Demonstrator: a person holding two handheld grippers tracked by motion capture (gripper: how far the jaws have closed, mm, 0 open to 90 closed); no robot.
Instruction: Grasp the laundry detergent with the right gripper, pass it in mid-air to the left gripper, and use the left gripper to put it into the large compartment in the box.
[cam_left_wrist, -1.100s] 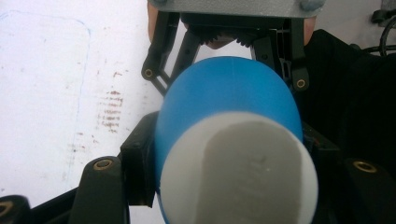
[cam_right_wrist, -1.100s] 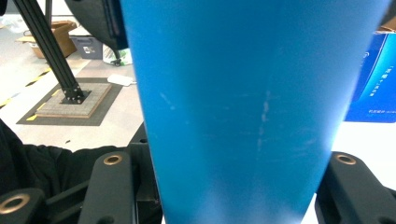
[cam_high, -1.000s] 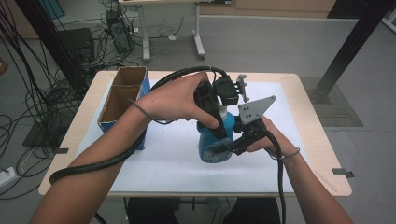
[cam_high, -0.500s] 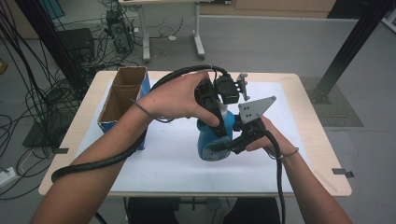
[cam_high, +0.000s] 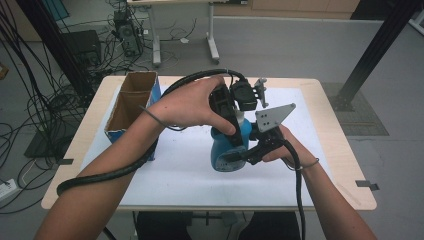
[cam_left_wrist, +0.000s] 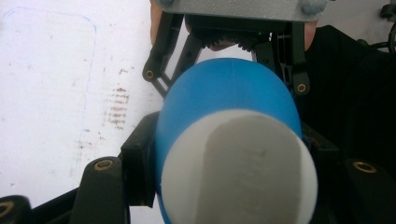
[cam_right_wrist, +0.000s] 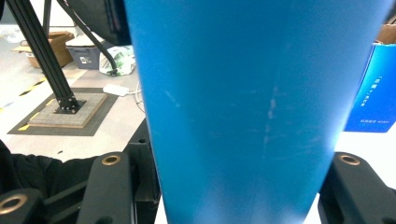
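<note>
The table (cam_high: 345, 165) carries a white mat (cam_high: 170, 175), and near its middle stands a blue bottle (cam_high: 226, 152) with a white cap (cam_left_wrist: 238, 168). At the mat's far left corner sits an open cardboard box (cam_high: 131, 102) with a blue side, well apart from the bottle.

Both of the person's forearms reach in from the near edge. The left hand (cam_high: 187, 106) comes over the top, holding the left gripper (cam_left_wrist: 226, 161) pointed down on the bottle's upper end. In the left gripper view its black jaws sit tight against either side of the blue neck just under the cap, closed on it.

The right hand (cam_high: 282, 150) holds the right gripper (cam_high: 240, 159) low and level from the right, with its grey plate (cam_high: 272, 116) standing above. In the right gripper view the blue body stands upright between the jaws, a black pad pressing it on each side, so this one is clamped on the bottle's lower part.

A black cable (cam_high: 110, 172) trails along the left forearm.
</note>
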